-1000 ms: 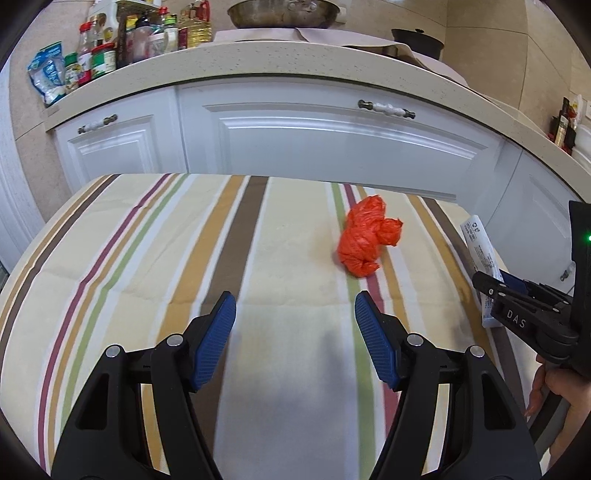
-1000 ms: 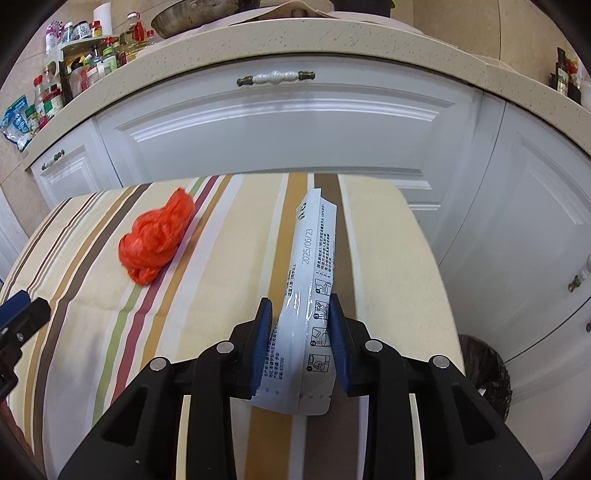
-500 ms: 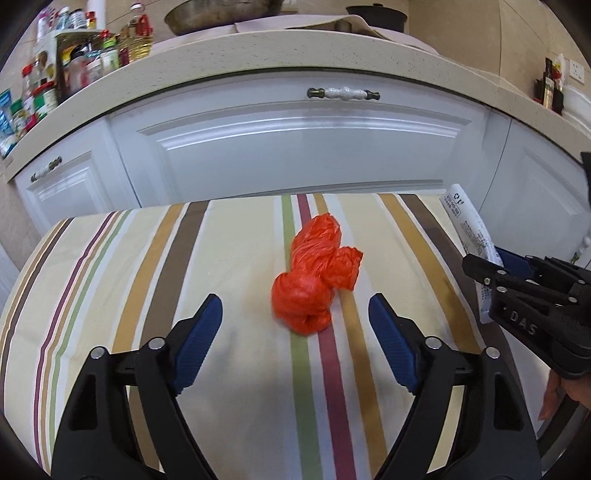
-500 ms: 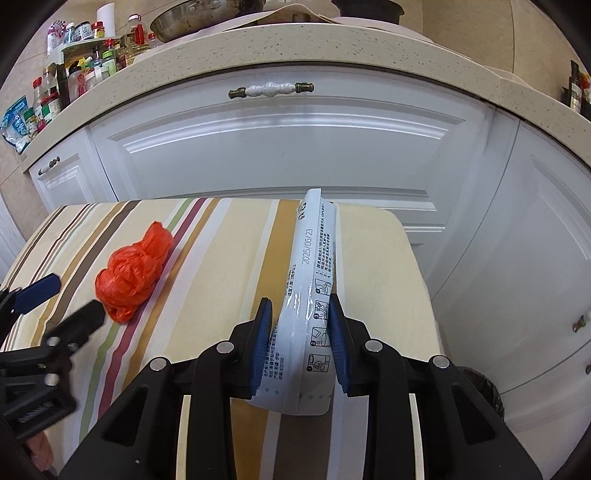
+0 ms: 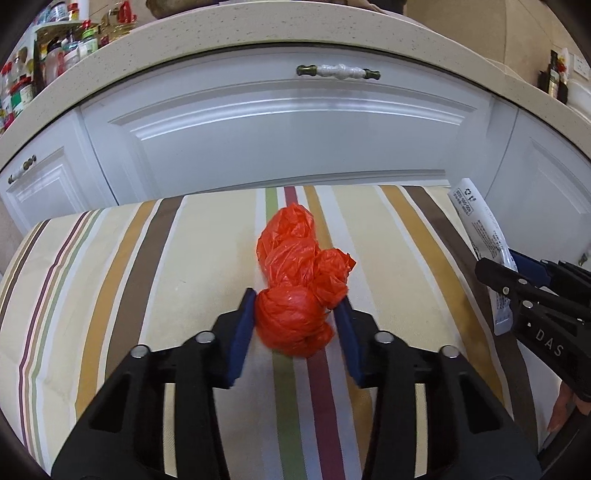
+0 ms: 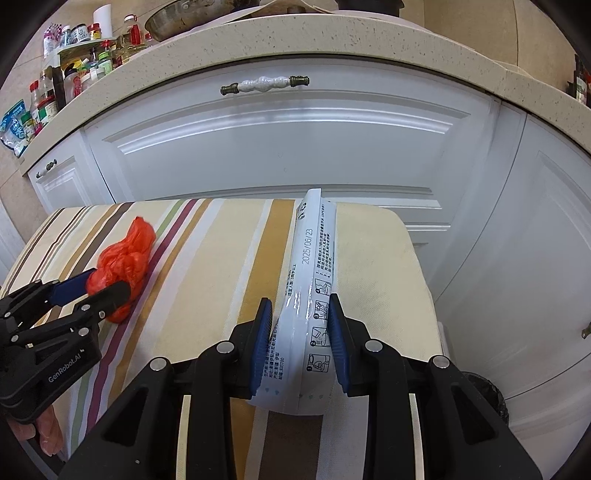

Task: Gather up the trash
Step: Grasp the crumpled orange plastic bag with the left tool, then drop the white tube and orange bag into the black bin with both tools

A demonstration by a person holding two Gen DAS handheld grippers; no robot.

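Both hand-held grippers clamping trash over the striped table.

Left gripper [image 5: 297, 319] is pinching the crumpled orange-red plastic bag [image 5: 301, 280] between its blue pads [image 5: 242, 332]; both pads are touching the near lobe of the bag, whose far end is lying on the cream cloth-covered table with brown, tan, green and maroon stripes [image 5: 129, 266]. Whether the bag is lifted clear of the cloth cannot be told. Right gripper [image 6: 300, 334] is squeezing a long white printed plastic packet [image 6: 314, 280], stamped 2025/06/23, which is sticking out forward past the fingertips over the table's right part. White panelled cabinet front [image 6: 280, 147] with a white and brass handle [image 6: 264, 84] is standing just behind the table, under a speckled beige countertop [image 6: 295, 33].
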